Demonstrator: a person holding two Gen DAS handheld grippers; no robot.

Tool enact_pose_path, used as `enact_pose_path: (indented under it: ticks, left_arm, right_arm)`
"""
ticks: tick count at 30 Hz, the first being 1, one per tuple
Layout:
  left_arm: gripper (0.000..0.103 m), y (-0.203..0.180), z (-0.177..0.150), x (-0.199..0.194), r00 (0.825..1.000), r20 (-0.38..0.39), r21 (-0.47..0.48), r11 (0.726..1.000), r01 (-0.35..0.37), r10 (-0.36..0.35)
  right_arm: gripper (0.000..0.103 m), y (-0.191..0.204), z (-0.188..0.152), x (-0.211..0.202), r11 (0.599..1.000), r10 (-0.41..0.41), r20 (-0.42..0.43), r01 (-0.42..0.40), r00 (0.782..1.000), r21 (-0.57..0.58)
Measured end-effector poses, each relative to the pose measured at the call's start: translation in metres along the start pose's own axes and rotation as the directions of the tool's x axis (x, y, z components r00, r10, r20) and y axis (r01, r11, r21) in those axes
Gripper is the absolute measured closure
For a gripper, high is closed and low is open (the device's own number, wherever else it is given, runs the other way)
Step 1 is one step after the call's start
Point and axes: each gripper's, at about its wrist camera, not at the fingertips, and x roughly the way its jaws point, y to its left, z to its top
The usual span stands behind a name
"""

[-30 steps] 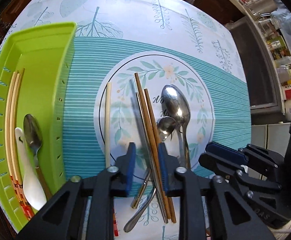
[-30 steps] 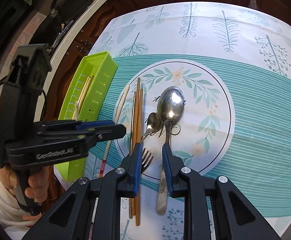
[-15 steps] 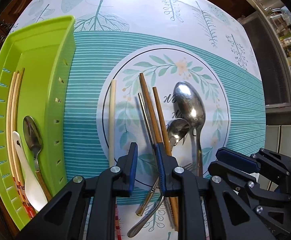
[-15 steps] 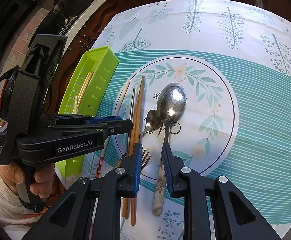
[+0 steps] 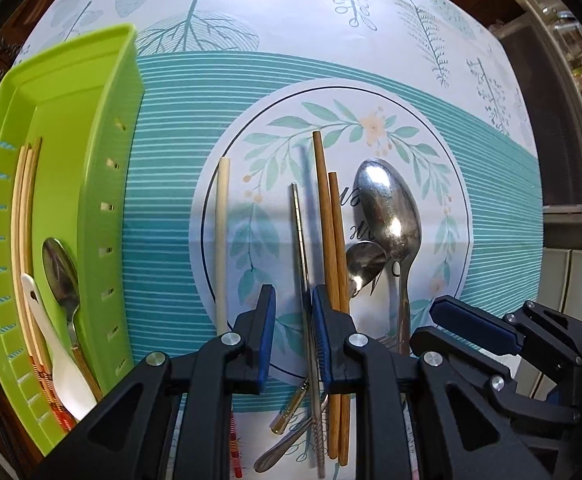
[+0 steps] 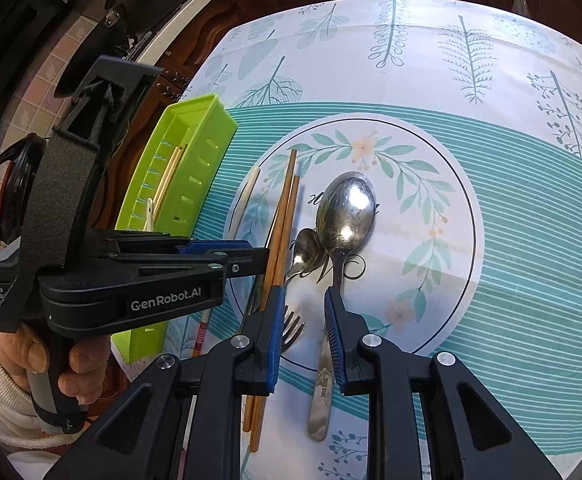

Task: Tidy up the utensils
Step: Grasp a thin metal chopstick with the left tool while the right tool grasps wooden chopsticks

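Jaws on my left gripper [image 5: 293,332] stand apart, low over the surface [image 5: 371,20], with the thin metal chopstick [image 5: 300,240] running up through the gap; its lower part lies close along the right blue pad, and I cannot tell whether it touches. Just right of that pad lies the pair of wooden chopsticks [image 5: 327,216], side by side. On the other side, a single pale chopstick [image 5: 223,240] lies apart from the rest, its red-striped end down under the gripper body.

Jaws on my right gripper [image 6: 301,328] are parted too and hold nothing. Between them I see the fork [image 6: 293,322], tines against the left pad's side, and the handle of the large steel spoon [image 6: 345,216] passes down beside the right pad. A smaller spoon [image 6: 305,250] rests with its bowl tucked against the large one's neck.

At the left edge sits the green tray [image 5: 103,152], well apart from the loose pile. Inside it I make out pale chopsticks [image 5: 23,216] along the far wall, a metal spoon [image 5: 61,272] and a white ceramic spoon [image 5: 57,352] next to them
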Motion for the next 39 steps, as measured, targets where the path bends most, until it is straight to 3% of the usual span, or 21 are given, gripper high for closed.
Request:
enact_pose_path:
  ticks: [7, 10, 21, 34, 39]
  left_arm:
    - [0.086, -0.014, 0.004, 0.004, 0.997, -0.026, 0.045, 0.996, -0.077, 0.079]
    - [0.096, -0.018, 0.007, 0.006, 0.994, -0.033, 0.041, 0.994, -0.100, 0.101]
    - [0.101, 0.012, -0.005, -0.005, 0.999, -0.006, -0.043, 0.998, 0.038, -0.038]
    - [0.101, 0.033, -0.028, -0.035, 0.994, 0.039, -0.055, 0.993, 0.109, -0.107]
    - [0.101, 0.039, -0.029, -0.041, 0.990, 0.046, -0.061, 0.989, 0.135, -0.132]
  right_arm:
    - [0.081, 0.000, 0.001, 0.001, 1.000, -0.003, 0.003, 0.003, 1.000, 0.003]
    - [0.081, -0.001, 0.001, 0.002, 1.000, -0.004, 0.000, 0.004, 1.000, 0.006]
    - [0.081, 0.007, 0.004, 0.004, 1.000, 0.000, -0.006, 0.000, 1.000, -0.002]
    - [0.086, 0.022, 0.016, 0.034, 0.999, 0.032, -0.062, -0.030, 0.998, 0.026]
    - [0.086, 0.029, 0.018, 0.046, 1.000, -0.002, -0.086, 0.003, 0.996, 0.017]
